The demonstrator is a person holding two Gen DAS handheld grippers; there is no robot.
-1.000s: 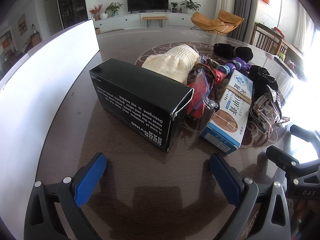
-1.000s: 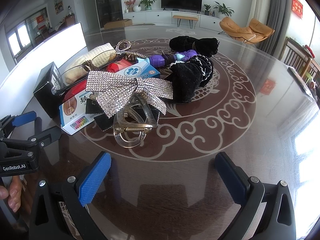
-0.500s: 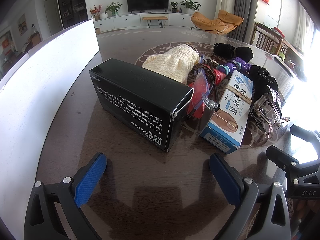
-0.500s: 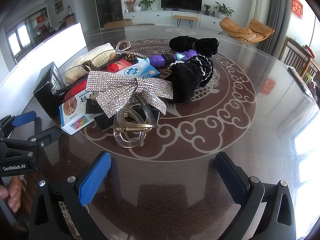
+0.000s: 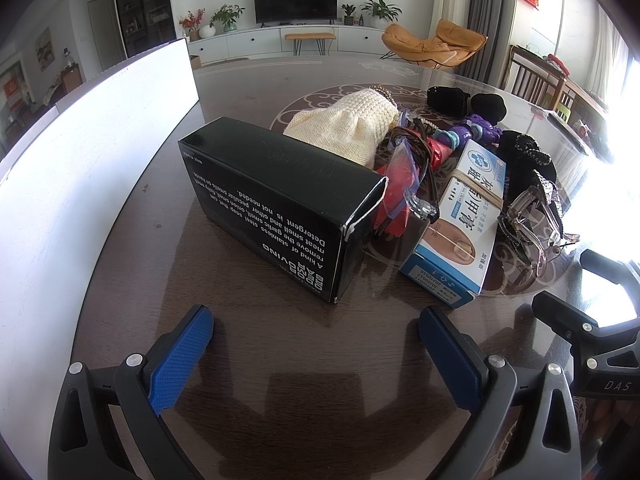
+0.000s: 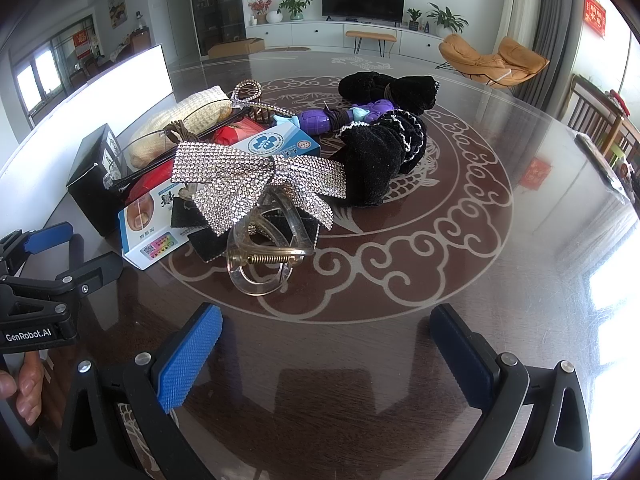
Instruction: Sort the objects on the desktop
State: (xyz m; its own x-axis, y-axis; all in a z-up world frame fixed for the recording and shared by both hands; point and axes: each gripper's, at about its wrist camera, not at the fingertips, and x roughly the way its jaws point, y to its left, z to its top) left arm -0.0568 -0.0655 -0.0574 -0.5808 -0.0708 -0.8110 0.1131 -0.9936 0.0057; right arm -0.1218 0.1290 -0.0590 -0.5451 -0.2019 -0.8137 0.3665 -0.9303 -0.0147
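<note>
Nothing has moved since a moment ago. My left gripper (image 5: pixel 316 344) and right gripper (image 6: pixel 326 340) both wait wide open, holding nothing. The pile is right ahead on the bench (image 6: pixel 500 280): black box (image 5: pixel 276 200), clip (image 6: pixel 262 256). Sorting hasn't started.

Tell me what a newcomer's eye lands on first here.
The rhinestone bow hair clip glitters at the near edge of the pile, atop a clear claw clip. At the pile's left end lies a black box with white lettering. Both grippers, left and right, hover open before the pile.
</note>
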